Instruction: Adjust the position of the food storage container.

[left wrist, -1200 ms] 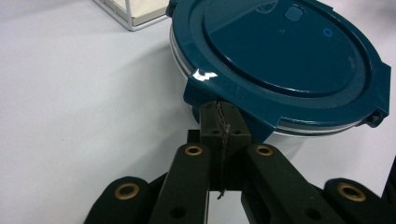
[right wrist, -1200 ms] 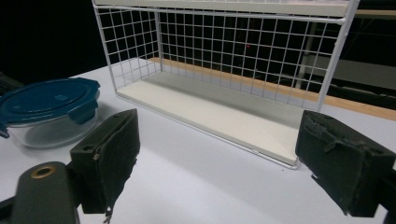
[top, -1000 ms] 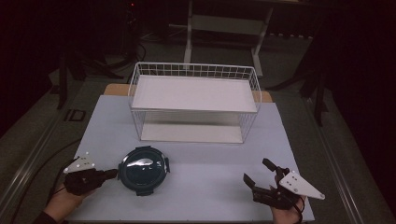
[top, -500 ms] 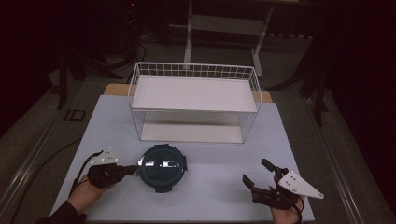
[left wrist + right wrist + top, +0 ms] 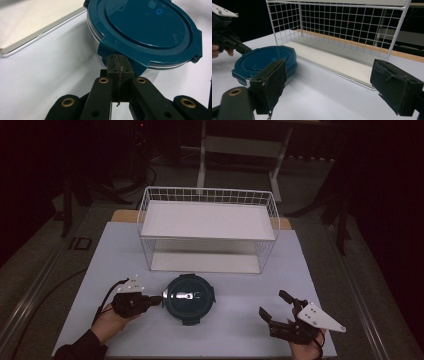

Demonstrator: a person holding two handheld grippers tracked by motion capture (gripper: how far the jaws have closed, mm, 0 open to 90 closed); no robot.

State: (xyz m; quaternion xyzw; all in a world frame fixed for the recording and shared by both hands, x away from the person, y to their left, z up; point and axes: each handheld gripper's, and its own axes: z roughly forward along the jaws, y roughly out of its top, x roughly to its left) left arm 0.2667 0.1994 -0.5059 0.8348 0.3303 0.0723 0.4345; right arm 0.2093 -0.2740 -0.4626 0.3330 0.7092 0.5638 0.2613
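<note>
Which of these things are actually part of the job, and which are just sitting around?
In use:
- round blue container, on the table
- left gripper, jaws shut against the container's lid tab

Idle:
- right gripper, open, apart
- white wire rack
- white table

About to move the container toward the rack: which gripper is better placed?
Left, probably. The left gripper, jaws shut, already touches the container at a lid tab. The right gripper is open and sits apart from it, to its right. The rack stands just behind the container.
</note>
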